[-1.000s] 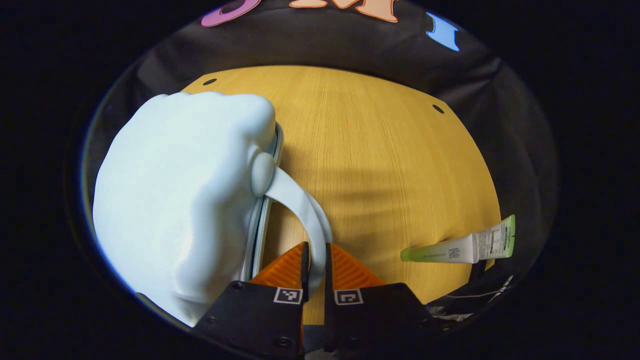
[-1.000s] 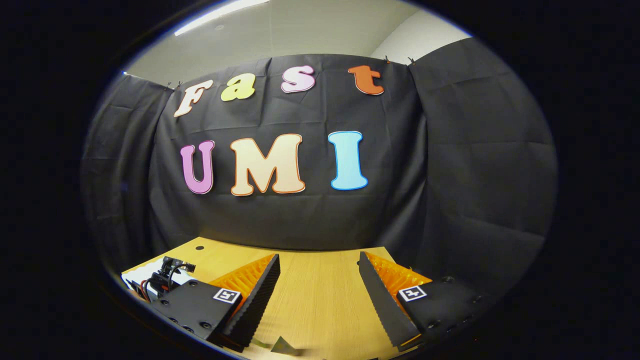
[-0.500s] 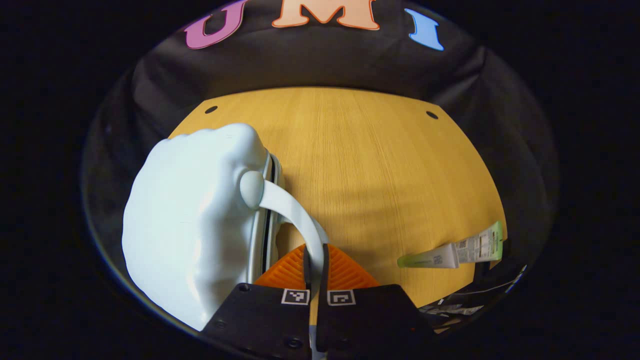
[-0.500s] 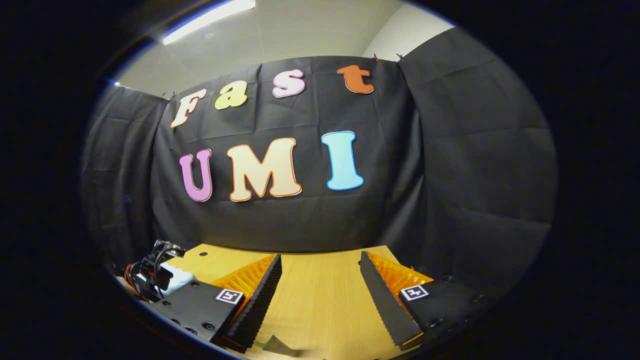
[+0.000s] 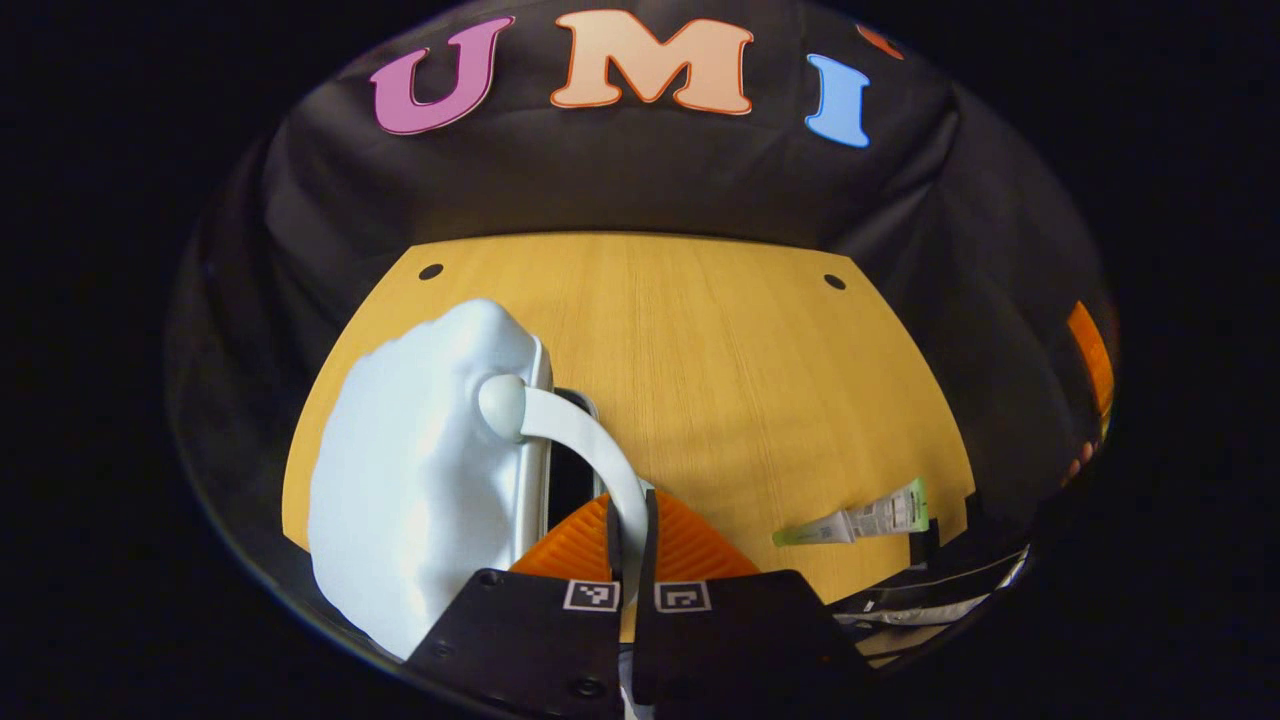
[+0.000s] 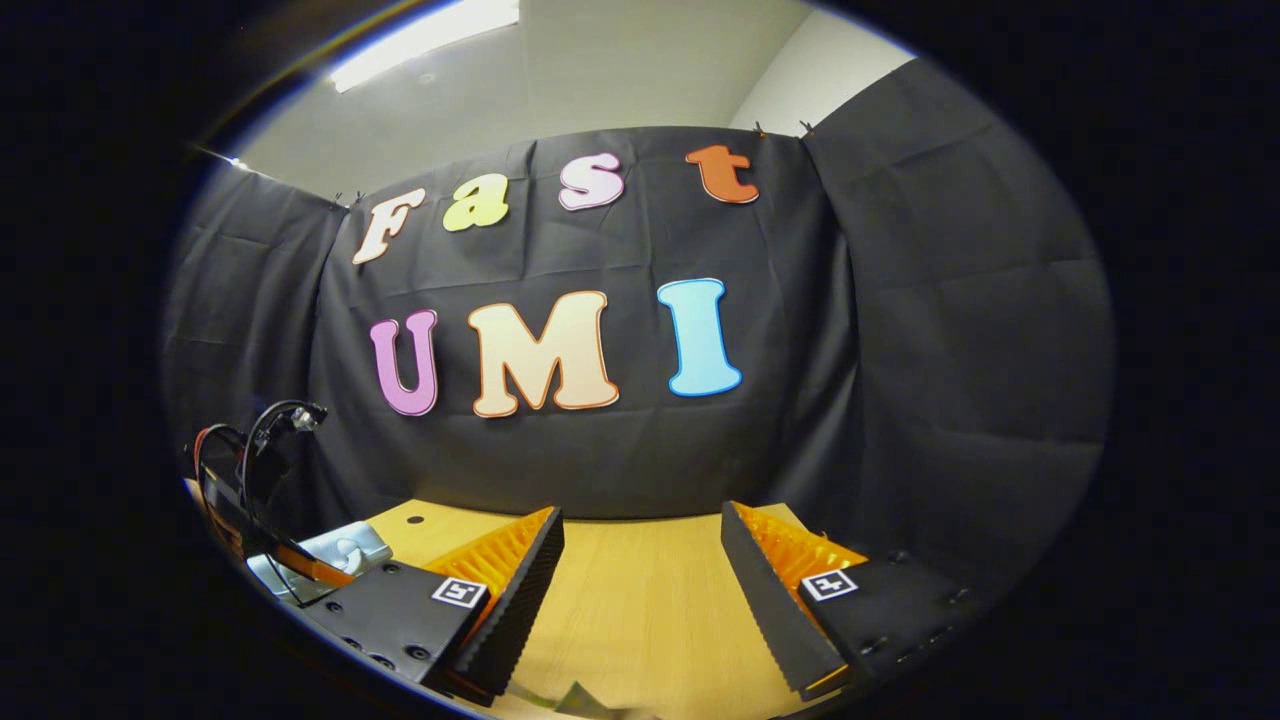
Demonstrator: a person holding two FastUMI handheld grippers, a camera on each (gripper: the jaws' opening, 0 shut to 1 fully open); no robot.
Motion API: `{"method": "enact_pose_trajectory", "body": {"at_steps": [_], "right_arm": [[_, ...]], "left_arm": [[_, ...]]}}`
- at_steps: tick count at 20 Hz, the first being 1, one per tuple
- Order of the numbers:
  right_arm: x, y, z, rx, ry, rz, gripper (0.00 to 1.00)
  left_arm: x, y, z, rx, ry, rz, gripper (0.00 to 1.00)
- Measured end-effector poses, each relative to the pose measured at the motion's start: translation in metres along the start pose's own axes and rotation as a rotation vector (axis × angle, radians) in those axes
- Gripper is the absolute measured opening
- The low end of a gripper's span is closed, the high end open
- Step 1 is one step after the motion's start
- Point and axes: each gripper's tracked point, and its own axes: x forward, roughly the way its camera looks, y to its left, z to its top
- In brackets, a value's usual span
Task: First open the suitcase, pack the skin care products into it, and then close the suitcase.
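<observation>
The left gripper [image 5: 627,520] is pinching the handle [image 5: 590,440] of the pale blue suitcase [image 5: 420,480], its fingers closed on the strap with almost no gap. The suitcase is sitting on the bench [image 5: 700,350], and a dark slit is showing along its seam just beside the handle, so the lid seems to be parting from the base. The opening step is under way, not finished.

A green-capped tube [image 5: 850,520] of skin care product is lying on the bench, well apart from the suitcase, on the far side of the handle from the shell.

The right gripper [image 6: 640,590] is hanging above the bench with its fingers spread wide and nothing between them. In its view the left gripper and part of the suitcase are showing low at the edge.

Next, the lid is likely needing a wider swing on the handle, until the case is gaping enough to take the tube; then the idle right gripper is best placed to reach for the tube.
</observation>
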Motion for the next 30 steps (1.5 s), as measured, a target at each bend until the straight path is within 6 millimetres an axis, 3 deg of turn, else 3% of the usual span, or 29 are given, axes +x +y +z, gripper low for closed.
{"method": "enact_pose_trajectory", "body": {"at_steps": [6,17,25,30], "right_arm": [[-0.003,0.047,0.006,-0.012,-0.025,0.007,0.98],[-0.019,0.123,-0.002,-0.031,-0.013,0.007,0.98],[-0.023,0.180,-0.011,-0.048,-0.035,-0.053,0.97],[-0.023,0.204,-0.011,-0.083,-0.036,-0.067,0.98]], "left_arm": [[-0.023,0.013,0.016,0.000,-0.081,-0.030,0.00],[-0.029,0.055,0.045,-0.020,-0.221,-0.012,0.00],[-0.028,0.098,0.052,-0.021,-0.269,0.035,0.00],[-0.029,0.115,0.051,-0.072,-0.287,0.058,0.00]]}}
